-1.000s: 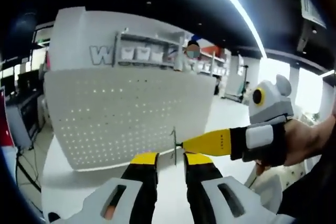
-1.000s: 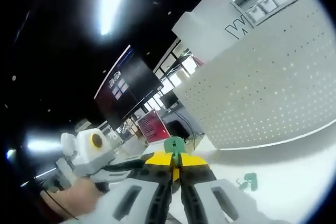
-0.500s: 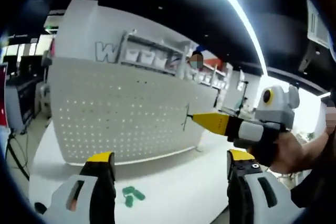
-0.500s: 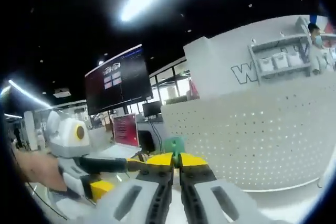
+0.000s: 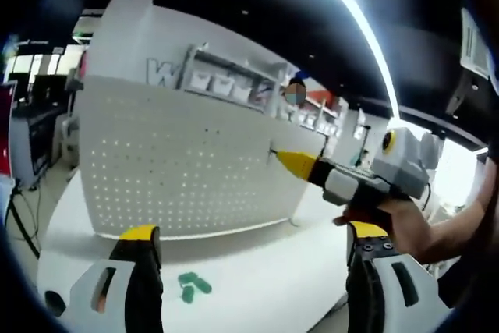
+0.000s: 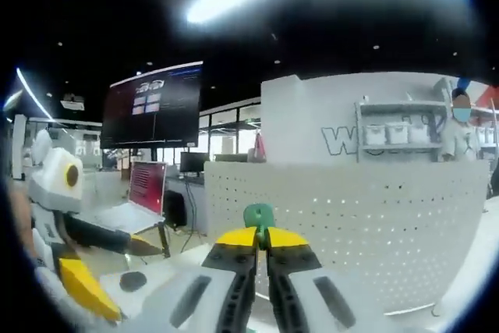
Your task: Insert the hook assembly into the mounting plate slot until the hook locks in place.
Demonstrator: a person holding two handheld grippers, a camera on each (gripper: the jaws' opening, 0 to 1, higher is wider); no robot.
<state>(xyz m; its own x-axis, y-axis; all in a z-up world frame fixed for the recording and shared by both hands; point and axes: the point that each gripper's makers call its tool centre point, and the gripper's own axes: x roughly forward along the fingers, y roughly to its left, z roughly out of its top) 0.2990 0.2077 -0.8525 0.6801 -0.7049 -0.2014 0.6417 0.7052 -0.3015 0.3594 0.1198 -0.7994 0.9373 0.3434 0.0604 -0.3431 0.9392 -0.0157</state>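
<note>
Right tool (image 5: 274,155) moved up to pegboard (image 5: 156,169), clamping green hook (image 6: 259,217) | left tool (image 5: 253,271) jaws apart

The green plastic hook (image 6: 259,216) is mostly buried between the closed jaws of the right tool (image 6: 260,237), only its rounded top showing. Seen from the left tool's camera, the thin wire end (image 5: 272,152) at that tool's tip is too small to make out. The small green pieces (image 5: 192,285) on the white table (image 5: 257,286) are blurred.
</note>
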